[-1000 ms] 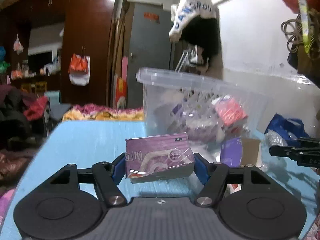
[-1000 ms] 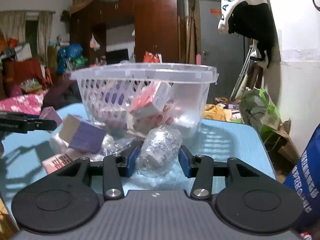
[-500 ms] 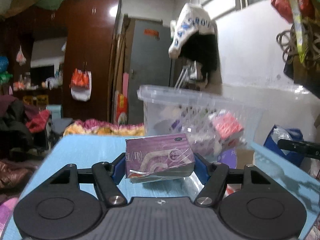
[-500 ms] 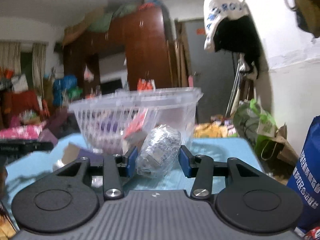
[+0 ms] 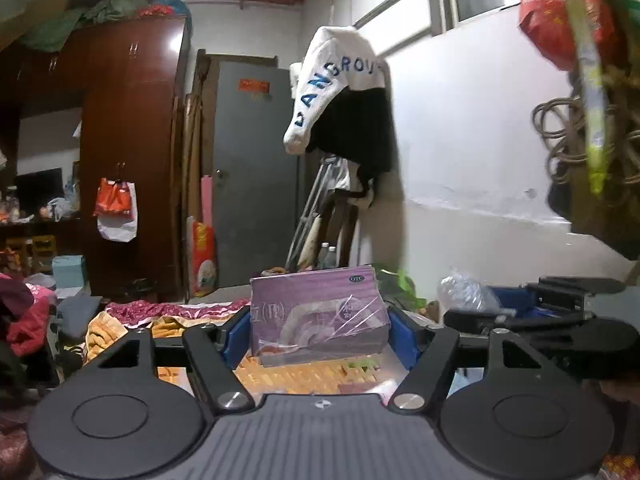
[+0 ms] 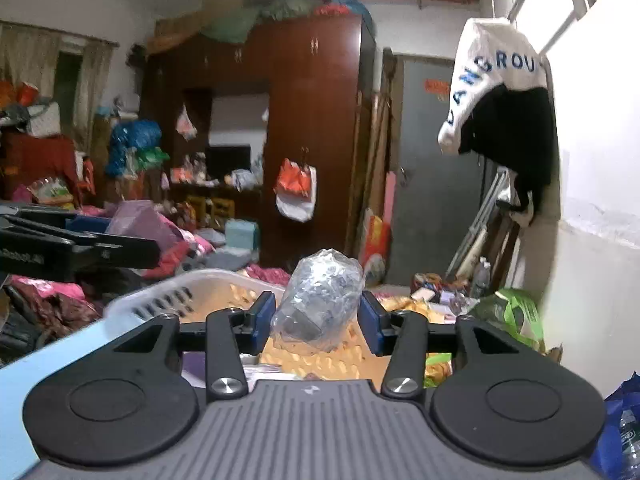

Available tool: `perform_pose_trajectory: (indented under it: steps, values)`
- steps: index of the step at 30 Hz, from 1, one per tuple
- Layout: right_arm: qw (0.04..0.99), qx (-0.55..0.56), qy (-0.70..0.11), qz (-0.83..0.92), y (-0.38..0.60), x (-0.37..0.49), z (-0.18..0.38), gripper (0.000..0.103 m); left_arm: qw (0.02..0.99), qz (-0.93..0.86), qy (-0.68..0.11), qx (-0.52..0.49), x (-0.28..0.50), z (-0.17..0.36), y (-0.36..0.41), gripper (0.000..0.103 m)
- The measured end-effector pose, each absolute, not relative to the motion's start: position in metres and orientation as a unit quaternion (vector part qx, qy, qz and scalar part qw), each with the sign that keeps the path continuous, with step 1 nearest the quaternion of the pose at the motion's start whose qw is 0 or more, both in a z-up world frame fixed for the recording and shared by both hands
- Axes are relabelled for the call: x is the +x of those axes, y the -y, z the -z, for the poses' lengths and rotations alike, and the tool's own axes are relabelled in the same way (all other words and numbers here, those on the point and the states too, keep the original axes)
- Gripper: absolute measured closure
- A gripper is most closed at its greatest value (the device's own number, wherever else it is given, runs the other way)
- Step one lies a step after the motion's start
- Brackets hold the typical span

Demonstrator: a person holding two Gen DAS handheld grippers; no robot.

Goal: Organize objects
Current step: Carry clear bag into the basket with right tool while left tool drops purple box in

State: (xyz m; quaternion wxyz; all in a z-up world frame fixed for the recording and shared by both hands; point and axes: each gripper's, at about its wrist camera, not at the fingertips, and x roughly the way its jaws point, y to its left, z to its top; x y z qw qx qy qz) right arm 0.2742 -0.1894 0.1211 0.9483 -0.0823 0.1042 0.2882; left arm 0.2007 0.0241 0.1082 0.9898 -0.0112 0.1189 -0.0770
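- Left gripper [image 5: 318, 330]: its jaws are clamped on a purple box [image 5: 318, 312], one blue pad on each short end. The box is held level in the air, at 12 o'clock from the gripper's body, with the cluttered room behind it.
- The purple box looks like light cardboard under a loose clear film. The film is probably slick and the walls may dent, so the end-to-end hold across the stiff edges seems the right one; a moderate squeeze should do.
- At about 3 o'clock in the left wrist view the other gripper shows, carrying its clear packet.
- Right gripper [image 6: 317, 316]: its jaws are pressed against a crinkled plastic-wrapped bundle [image 6: 320, 300], which stands upright between the pads and rises above them.
- The bundle looks soft, light and slippery; the wrap can crumple or slide, so it is best held around its thick middle, as it is here.
- White basket [image 6: 160, 296]: its slotted rim lies low at 10 o'clock from the bundle, on the pale blue desk [image 6: 48, 360]. It is likely the drop spot.
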Motion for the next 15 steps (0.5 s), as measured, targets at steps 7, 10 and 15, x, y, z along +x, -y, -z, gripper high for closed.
perform_pose_trajectory:
  steps: [7, 10, 15]
  values:
    - [0.953, -0.062, -0.111, -0.276, 0.205, 0.268, -0.107, 0.000, 0.981, 0.083, -0.167, -0.046, 0.211, -0.086, -0.035, 0.009]
    - [0.945, -0.029, -0.123, -0.301, 0.231, 0.240, -0.088, 0.000, 0.983, 0.101, -0.138, -0.059, 0.155, -0.067, -0.041, 0.009]
    - [0.939, 0.008, -0.168, -0.301, 0.250, 0.204, -0.020, 0.000, 0.980, 0.096, -0.176, -0.019, 0.107, -0.002, -0.019, 0.010]
